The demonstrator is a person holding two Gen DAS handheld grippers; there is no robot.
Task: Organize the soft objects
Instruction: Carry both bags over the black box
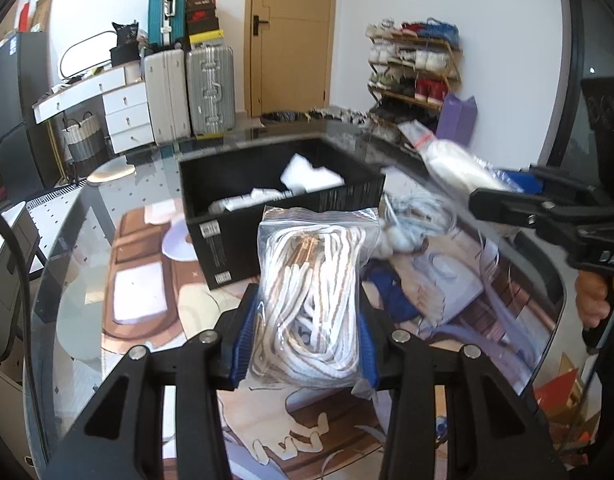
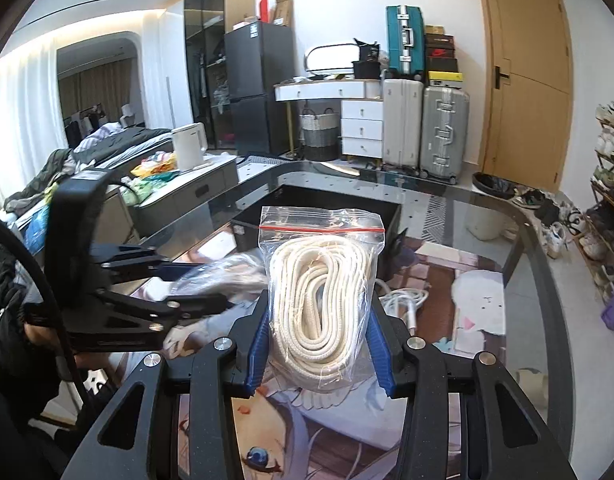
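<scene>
My left gripper (image 1: pixel 307 340) is shut on a clear zip bag of white flat laces (image 1: pixel 315 280), its blue pads (image 1: pixel 243 344) pressing both sides. It holds the bag upright above the table, in front of the open black box (image 1: pixel 227 236). My right gripper (image 2: pixel 319 340) is shut on a zip bag of coiled cream rope (image 2: pixel 323 292) with a red seal line, also held up before the black box (image 2: pixel 339 192). In the left wrist view the right gripper (image 1: pixel 503 200) and its bag (image 1: pixel 455 164) appear blurred at the right. The left gripper (image 2: pixel 211 280) shows blurred in the right wrist view.
White packets (image 1: pixel 311 174) lie inside the box. A loose white cable (image 1: pixel 411 216) lies on the glass table (image 1: pixel 107 216) beside the box, over a printed mat. Suitcases (image 1: pixel 209 92), a wooden door (image 1: pixel 291 36) and a shoe rack (image 1: pixel 415 68) stand beyond the table.
</scene>
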